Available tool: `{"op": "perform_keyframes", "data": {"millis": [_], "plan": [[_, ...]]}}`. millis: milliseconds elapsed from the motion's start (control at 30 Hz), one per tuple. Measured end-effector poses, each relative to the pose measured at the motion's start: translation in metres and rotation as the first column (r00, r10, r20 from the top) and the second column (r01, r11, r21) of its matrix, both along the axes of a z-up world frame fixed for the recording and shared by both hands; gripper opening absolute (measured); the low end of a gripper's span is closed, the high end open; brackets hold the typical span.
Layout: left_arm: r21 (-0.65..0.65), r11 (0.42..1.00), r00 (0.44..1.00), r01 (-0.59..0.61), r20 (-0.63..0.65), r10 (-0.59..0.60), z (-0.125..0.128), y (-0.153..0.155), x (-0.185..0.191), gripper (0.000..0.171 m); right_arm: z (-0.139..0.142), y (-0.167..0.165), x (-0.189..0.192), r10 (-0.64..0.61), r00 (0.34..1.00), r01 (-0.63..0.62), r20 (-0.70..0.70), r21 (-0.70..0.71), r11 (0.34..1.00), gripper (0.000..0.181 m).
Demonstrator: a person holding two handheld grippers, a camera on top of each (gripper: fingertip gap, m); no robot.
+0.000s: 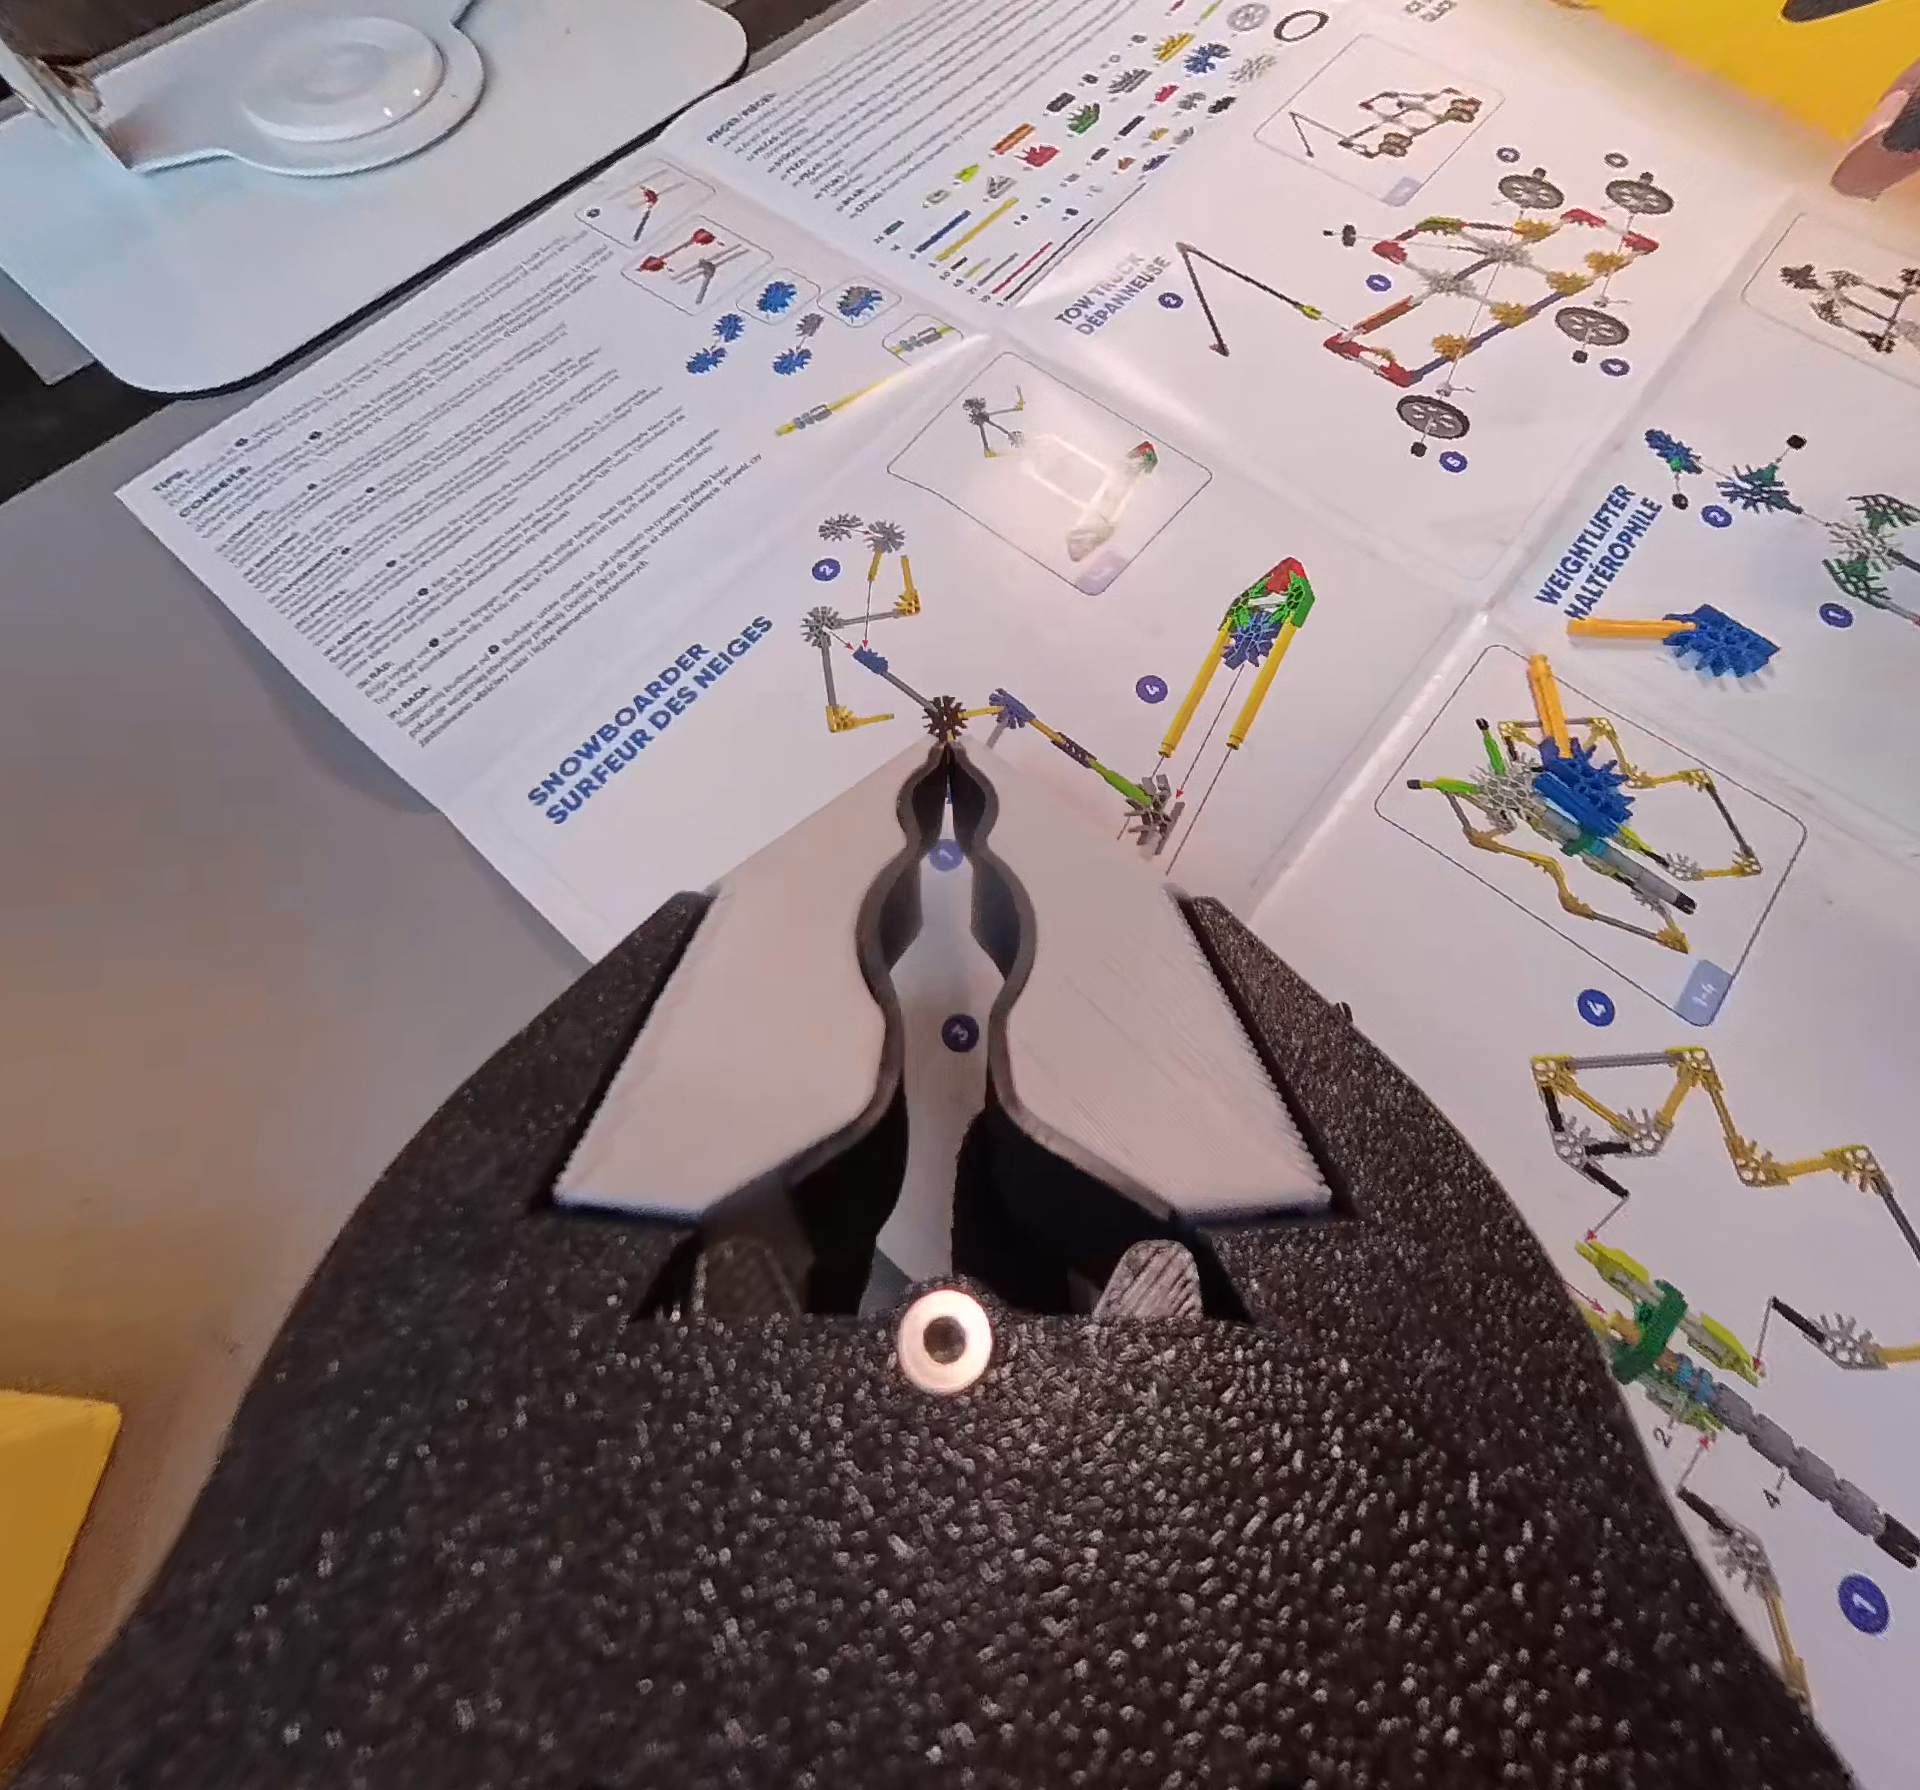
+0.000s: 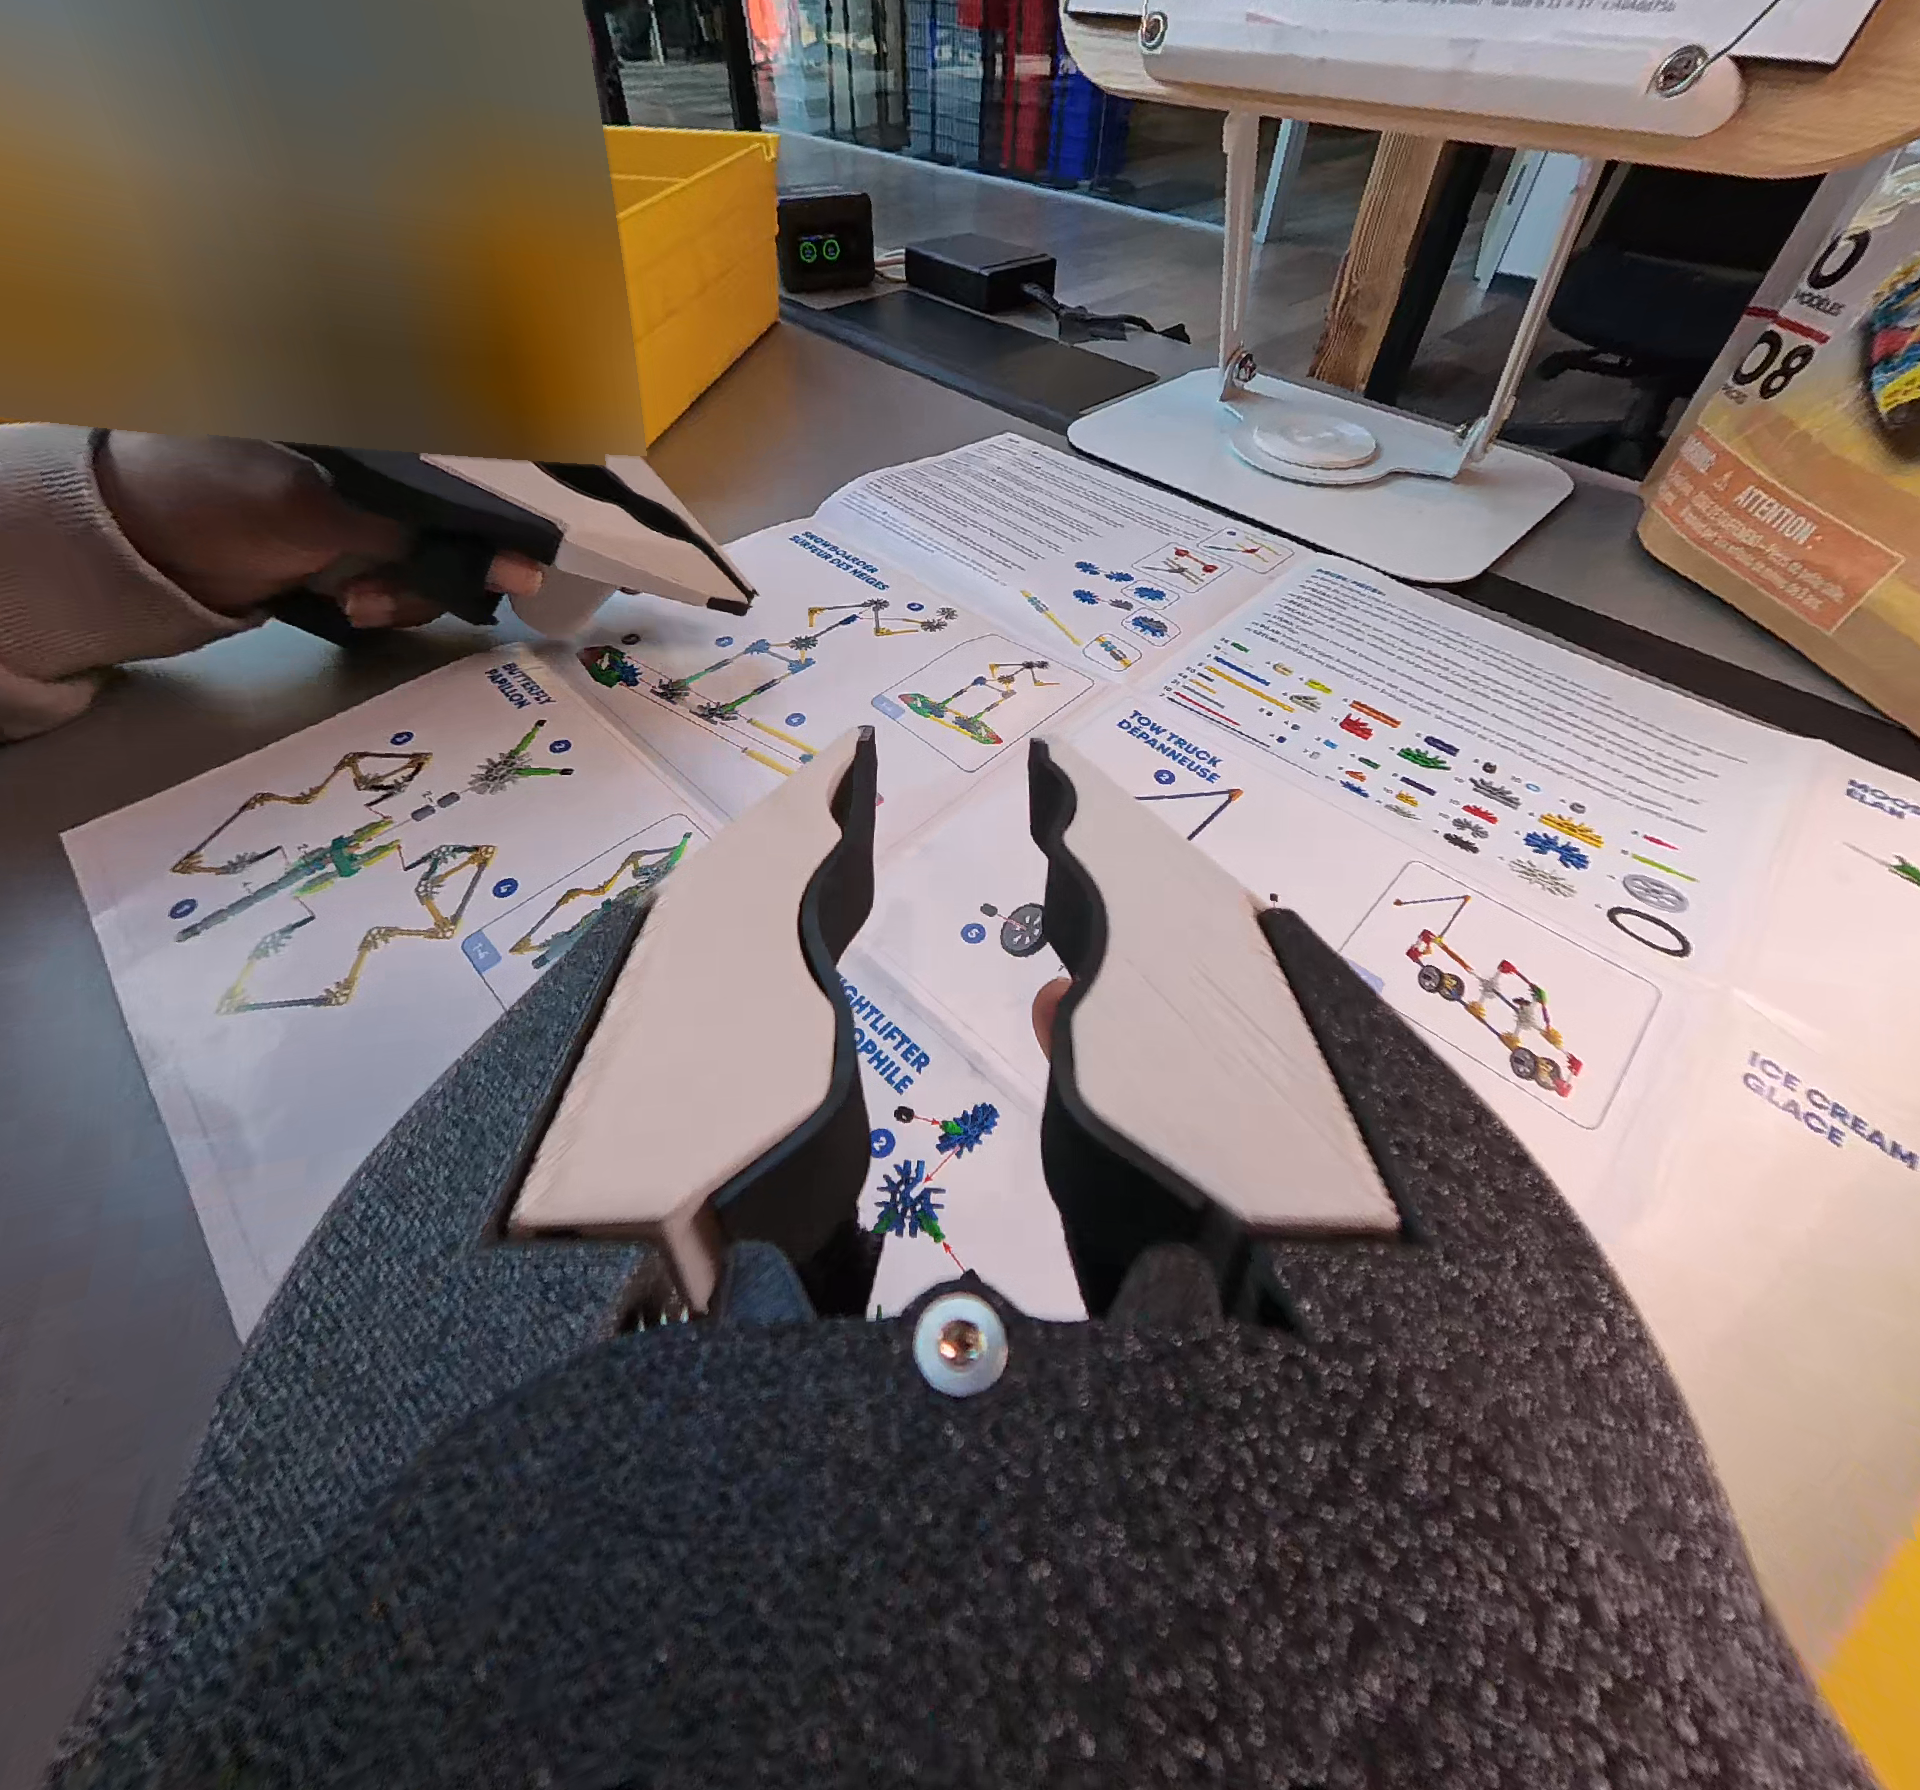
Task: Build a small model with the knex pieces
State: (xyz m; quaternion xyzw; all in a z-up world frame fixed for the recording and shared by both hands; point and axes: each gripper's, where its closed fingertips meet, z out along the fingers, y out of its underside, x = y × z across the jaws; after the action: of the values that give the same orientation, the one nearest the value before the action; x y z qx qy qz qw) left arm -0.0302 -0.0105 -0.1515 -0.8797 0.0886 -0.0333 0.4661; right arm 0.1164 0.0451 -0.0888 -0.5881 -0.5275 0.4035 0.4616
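Note:
A large white instruction sheet (image 1: pixel 665 535) with coloured building diagrams lies flat on the grey table and also shows in the right wrist view (image 2: pixel 1351 701). My left gripper (image 1: pixel 945 755) is shut, with its tips meeting just above a printed diagram. In the right wrist view it (image 2: pixel 727 600) is held in a hand at the left, low over the sheet. My right gripper (image 2: pixel 951 748) is open above the middle of the sheet, with only paper showing between its fingers. A blue connector on a yellow rod (image 1: pixel 1704 639) lies on the sheet at the right.
A white stand base (image 1: pixel 312 130) sits at the sheet's far edge, carrying a wooden board (image 2: pixel 1455 109). A yellow bin (image 2: pixel 696 265) stands at the back left and a printed cardboard box (image 2: pixel 1787 514) at the right. A black device (image 2: pixel 826 244) and cable lie behind. My hands' fingertips stand some 20 cm from each other.

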Motion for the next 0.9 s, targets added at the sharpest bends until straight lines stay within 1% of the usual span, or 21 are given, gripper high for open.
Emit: {"op": "perform_keyframes", "data": {"millis": [100,333,900], "plan": [[-0.056,0.998,1.0,0.015,0.017,-0.014,-0.01,0.006,-0.003,0.0,-0.004,0.002,-0.002,0.002,1.0,-0.002,0.02,-0.02,1.0,0.028],[-0.087,0.995,0.999,0.037,-0.011,-0.038,-0.017,0.006,0.0,0.0,-0.007,0.002,-0.003,0.017,0.999,-0.016,0.033,-0.048,0.999,0.028],[-0.094,0.995,0.999,0.018,-0.028,-0.021,-0.019,0.007,-0.002,0.0,-0.013,0.002,-0.005,0.027,0.998,-0.022,0.061,-0.08,0.997,0.028]]}}
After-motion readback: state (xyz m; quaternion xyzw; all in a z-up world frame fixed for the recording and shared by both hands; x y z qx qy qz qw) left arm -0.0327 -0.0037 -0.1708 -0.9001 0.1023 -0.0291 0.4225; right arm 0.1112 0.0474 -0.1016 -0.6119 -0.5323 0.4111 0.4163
